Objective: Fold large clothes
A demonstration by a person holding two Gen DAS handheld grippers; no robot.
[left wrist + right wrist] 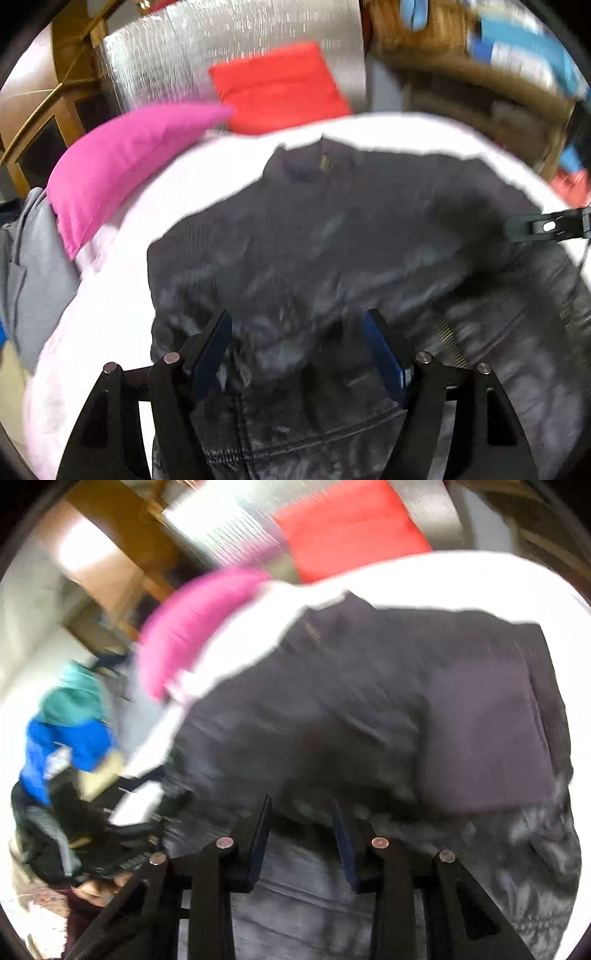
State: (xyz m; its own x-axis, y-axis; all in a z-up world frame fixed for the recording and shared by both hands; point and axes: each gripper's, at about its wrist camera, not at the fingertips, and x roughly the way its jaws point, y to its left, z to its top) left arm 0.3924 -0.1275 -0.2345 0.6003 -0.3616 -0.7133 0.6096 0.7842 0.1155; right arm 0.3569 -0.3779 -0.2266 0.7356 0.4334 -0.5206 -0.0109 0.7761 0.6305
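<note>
Bedroom, white bed (122, 295) with wooden furniture behind; a dark jacket (332, 236) lies spread across the bed, collar toward 12 o'clock, a pink pillow (122, 162) at 10 o'clock of it and a red pillow (280, 85) past the collar at 12. Left tool (297, 325) hovers over the hem end with fingers spread, pinching nothing; right tool (301, 812) likewise apart and empty above the dark cloth, its tip also visible at 3 o'clock in the left view. Looks like the stage between folds, both views motion-blurred; next move likely calls for each tool to drop onto a jacket edge, pinch, and carry it over.
</note>
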